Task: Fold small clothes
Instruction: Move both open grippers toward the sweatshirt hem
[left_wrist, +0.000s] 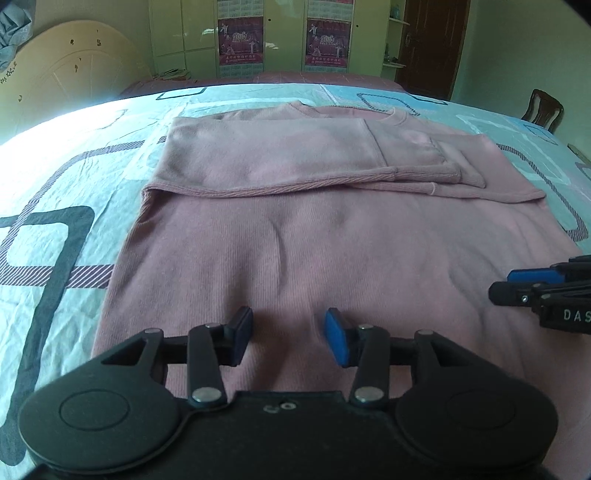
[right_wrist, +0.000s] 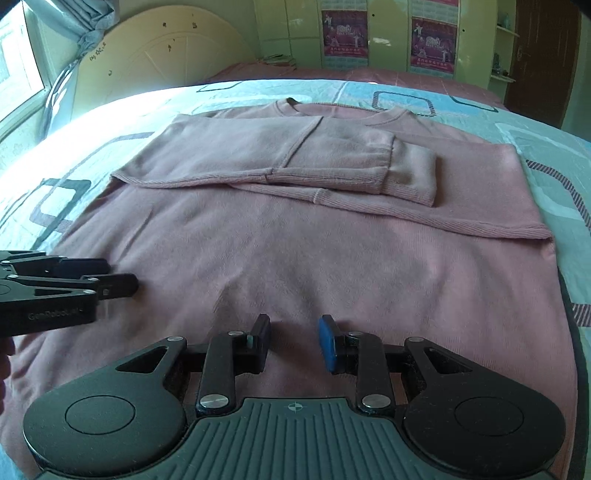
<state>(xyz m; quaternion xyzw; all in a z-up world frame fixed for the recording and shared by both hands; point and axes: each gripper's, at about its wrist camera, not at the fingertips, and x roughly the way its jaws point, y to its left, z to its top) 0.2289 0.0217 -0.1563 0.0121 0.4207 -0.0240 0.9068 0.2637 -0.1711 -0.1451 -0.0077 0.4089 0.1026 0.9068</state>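
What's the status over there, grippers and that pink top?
Left gripper and right gripper open, empty, over the hem. Pink sweater flat on bedspread, sleeves folded across. Nothing in the way.

We see our right gripper (right_wrist: 294, 341), jaws apart and empty, above the pink sweater (right_wrist: 295, 258), left gripper (right_wrist: 122, 284) alongside.

- I count one pink sweater (left_wrist: 314, 251) on one patterned bedsheet (left_wrist: 74, 177).
- I hold two grippers: left gripper (left_wrist: 288, 334), right gripper (right_wrist: 294, 338).
- Two posters (left_wrist: 240, 42) hang behind.
- One chair (left_wrist: 543, 109).
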